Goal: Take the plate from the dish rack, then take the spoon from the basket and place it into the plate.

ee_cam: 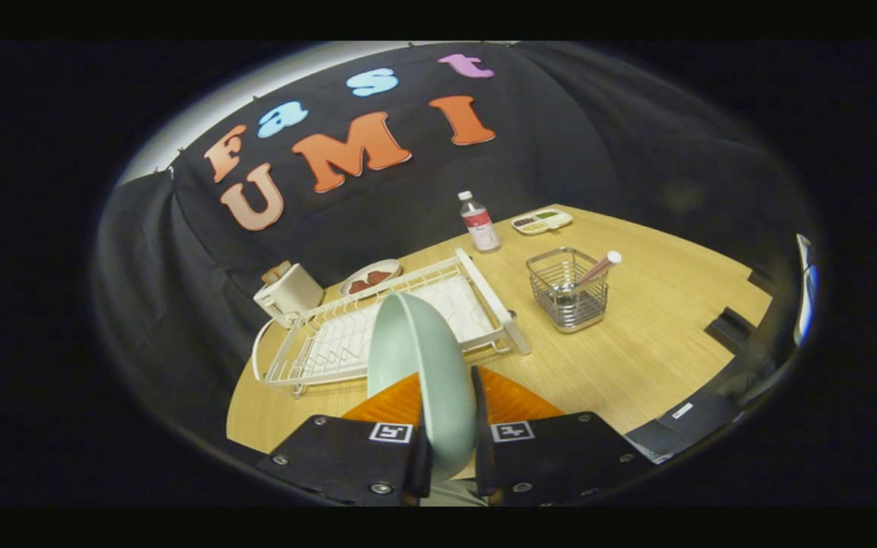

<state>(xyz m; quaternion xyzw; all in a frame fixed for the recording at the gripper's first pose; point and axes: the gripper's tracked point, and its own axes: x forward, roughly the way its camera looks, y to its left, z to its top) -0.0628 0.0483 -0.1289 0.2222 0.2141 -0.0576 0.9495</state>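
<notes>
Got the plate pinched on edge between both fingers, gripper clamped tight, held just short of the rack. I'd lay it flat on the table near the basket, spoon poking out, easy does it.

The gripper has both fingers clamped on the rim of the pale green plate, which stands on edge between them and blocks the way straight ahead at 12 o'clock, with the white dish rack spread just behind it from 10 to 1 o'clock. Toward 2 o'clock the bare wooden table gives a free lane to the wire basket, whose open top is partly taken by the slanting spoon. Beyond stand a bottle and a small tray; a white box and a dish of food crowd 10 to 11 o'clock behind the rack.
</notes>
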